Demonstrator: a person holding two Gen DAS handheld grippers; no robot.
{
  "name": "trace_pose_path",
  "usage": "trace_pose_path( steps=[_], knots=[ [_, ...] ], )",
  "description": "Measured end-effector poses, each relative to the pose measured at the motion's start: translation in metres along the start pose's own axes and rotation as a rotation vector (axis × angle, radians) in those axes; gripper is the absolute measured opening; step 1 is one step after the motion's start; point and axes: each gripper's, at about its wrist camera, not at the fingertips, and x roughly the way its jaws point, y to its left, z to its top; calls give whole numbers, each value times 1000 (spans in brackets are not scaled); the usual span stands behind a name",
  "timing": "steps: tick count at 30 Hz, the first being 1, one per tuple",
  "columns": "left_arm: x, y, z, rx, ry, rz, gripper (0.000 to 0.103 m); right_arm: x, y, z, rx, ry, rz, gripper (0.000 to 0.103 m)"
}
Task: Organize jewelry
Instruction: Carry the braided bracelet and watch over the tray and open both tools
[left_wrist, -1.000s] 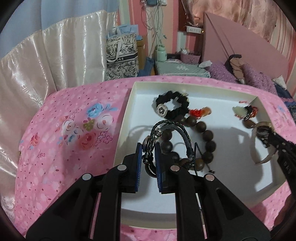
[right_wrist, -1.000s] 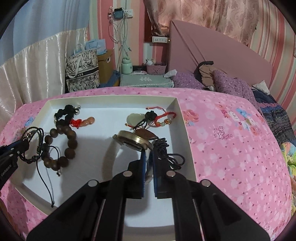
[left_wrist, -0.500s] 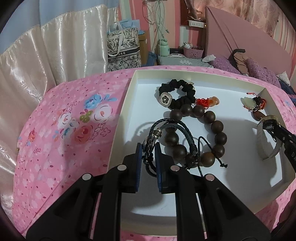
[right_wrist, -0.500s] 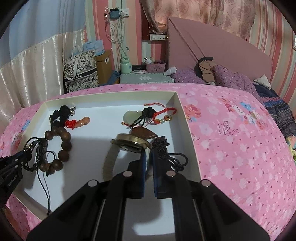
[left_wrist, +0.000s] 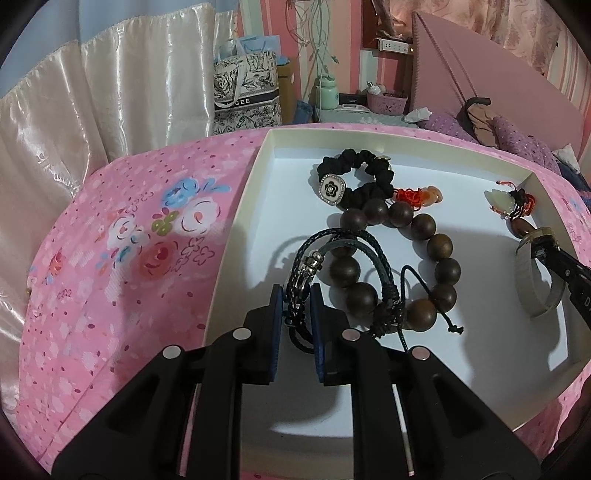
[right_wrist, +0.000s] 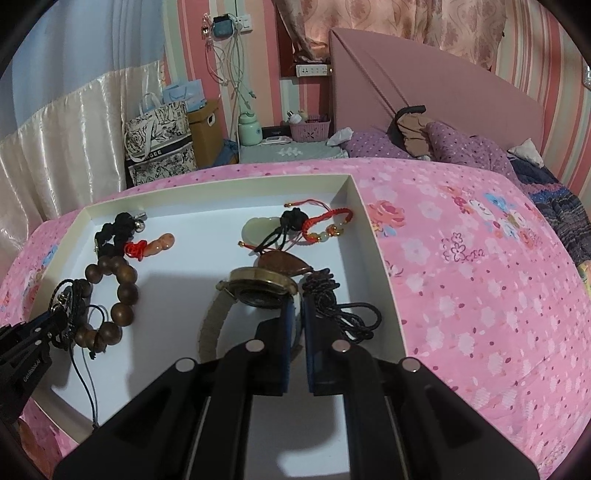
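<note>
A white tray (left_wrist: 243, 229) lies on the pink flowered bedspread and holds the jewelry. My left gripper (left_wrist: 297, 299) is shut on a black braided leather bracelet (left_wrist: 332, 240), held over the tray's left part; it shows at the left edge of the right wrist view (right_wrist: 64, 306). A brown wooden bead bracelet (left_wrist: 436, 247) lies under it. My right gripper (right_wrist: 295, 310) is shut on a watch (right_wrist: 264, 288) with a beige strap, over the tray's right part. A black scrunchie (left_wrist: 354, 173), a jade pendant (right_wrist: 255, 230) and a red cord bracelet (right_wrist: 328, 225) lie farther back.
A black cord with a brown pendant (right_wrist: 284, 264) lies by the tray's right wall (right_wrist: 373, 251). The pink bedspread (right_wrist: 480, 295) stretches to the right. A printed tote bag (left_wrist: 247, 92), a nightstand and the headboard stand beyond the bed.
Both grippers have pulled back and risen a little while keeping their holds. The tray looks smaller and more of it shows.
</note>
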Motion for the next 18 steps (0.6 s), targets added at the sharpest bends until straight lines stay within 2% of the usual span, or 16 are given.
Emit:
trace_pose_path(
  steps=[10, 18],
  knots=[
    [4, -1, 0, 3, 4, 9, 15, -2, 8, -7, -36, -8, -15, 7],
    [3, -3, 0, 2, 2, 16, 15, 9, 2, -10, -12, 33, -4, 10]
  ],
)
